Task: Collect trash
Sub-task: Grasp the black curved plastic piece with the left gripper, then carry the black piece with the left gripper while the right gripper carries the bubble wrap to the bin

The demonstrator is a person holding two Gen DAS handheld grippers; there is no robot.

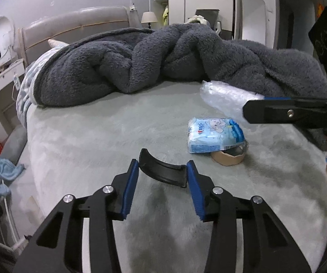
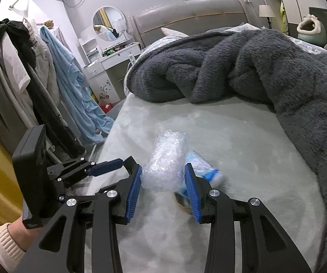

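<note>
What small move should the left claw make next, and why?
Probably finish pinching and lift. The left claw has the curved black plastic piece between its blue pads, ends touching or nearly so. The right claw is shut on the bubble wrap roll, so it is occupied.

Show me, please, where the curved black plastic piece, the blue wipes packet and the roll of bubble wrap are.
curved black plastic piece [image 1: 161, 170], left wrist view, middle of its arc.
blue wipes packet [image 1: 213, 134], left wrist view, printed top face.
roll of bubble wrap [image 2: 166, 159], right wrist view, middle of the roll.
</note>
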